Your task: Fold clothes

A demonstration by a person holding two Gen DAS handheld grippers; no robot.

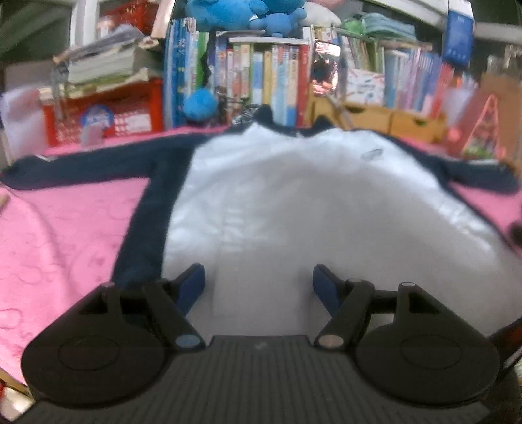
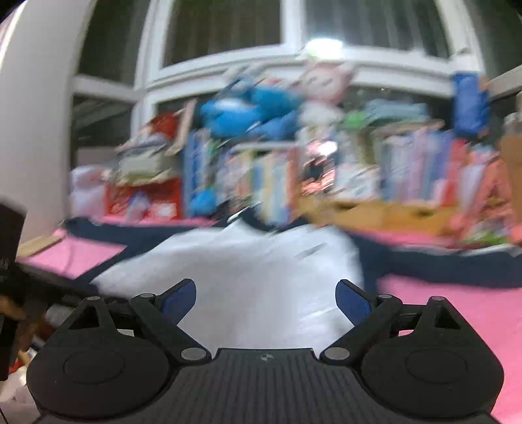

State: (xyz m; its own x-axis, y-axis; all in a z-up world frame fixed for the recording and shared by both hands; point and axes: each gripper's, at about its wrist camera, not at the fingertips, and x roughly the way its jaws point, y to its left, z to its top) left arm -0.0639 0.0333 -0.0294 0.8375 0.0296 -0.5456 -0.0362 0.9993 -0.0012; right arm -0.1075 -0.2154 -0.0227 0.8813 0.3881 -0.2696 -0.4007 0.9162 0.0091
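Left wrist view: one white-bodied, navy-sleeved jacket (image 1: 293, 202) lies flat on one pink textured cover (image 1: 65, 234). Left gripper (image 1: 258, 282) spread wide, empty.

Right wrist view, blurred: apparently the same jacket (image 2: 248, 270). Right gripper (image 2: 266, 298) wide, empty.

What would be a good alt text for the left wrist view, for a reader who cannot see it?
A white jacket with dark blue sleeves lies spread flat on a pink cloth, sleeves stretched out to both sides. The left gripper is open just above its lower part, holding nothing. Behind stand a row of books and blue soft toys.
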